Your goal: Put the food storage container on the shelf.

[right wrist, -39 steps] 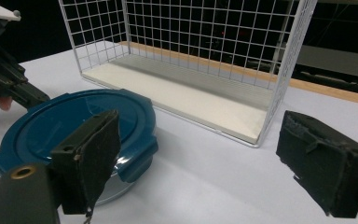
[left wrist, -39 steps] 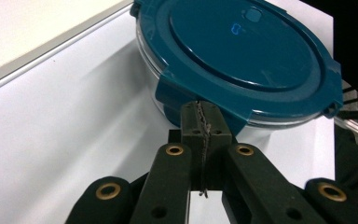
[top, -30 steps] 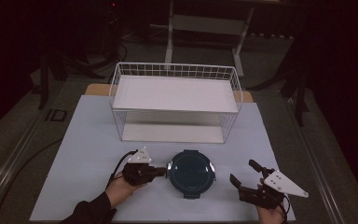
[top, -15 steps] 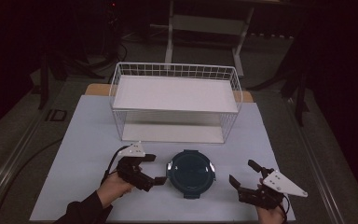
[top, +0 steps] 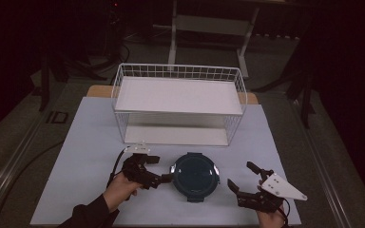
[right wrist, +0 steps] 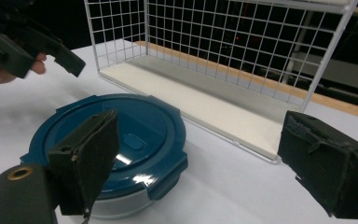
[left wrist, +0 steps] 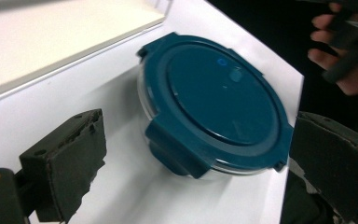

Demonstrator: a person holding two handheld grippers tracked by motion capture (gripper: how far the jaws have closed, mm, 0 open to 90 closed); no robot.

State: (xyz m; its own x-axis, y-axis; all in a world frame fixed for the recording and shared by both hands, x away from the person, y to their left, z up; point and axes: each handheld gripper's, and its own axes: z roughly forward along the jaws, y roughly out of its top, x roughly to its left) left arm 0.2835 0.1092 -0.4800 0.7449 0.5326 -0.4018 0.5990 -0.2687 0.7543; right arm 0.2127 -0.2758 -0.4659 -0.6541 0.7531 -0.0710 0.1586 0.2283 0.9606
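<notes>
A round clear container with a dark blue clip-on lid (top: pixel 195 175) sits on the white table near its front edge. My left gripper (top: pixel 160 169) is just left of it, jaws pointing at the lid's left clip. The jaws have just swung wide from shut, then eased in slightly. They stand open, and the pads touch nothing. In the left gripper view the container (left wrist: pixel 214 102) lies just ahead of the jaws. My right gripper (top: pixel 241 175) rests open right of the container (right wrist: pixel 121 135), with a gap between them.
A white wire rack (top: pixel 178 71) with a white shelf board stands behind the container, its open side toward me; its mesh (right wrist: pixel 242 56) is close in the right gripper view. The white table sheet (top: pixel 85 142) stretches to both sides. The floor around it is dark.
My left gripper's jaws went from shut beside the lid's left edge to wide open. The container and my right gripper have stayed where they were.
</notes>
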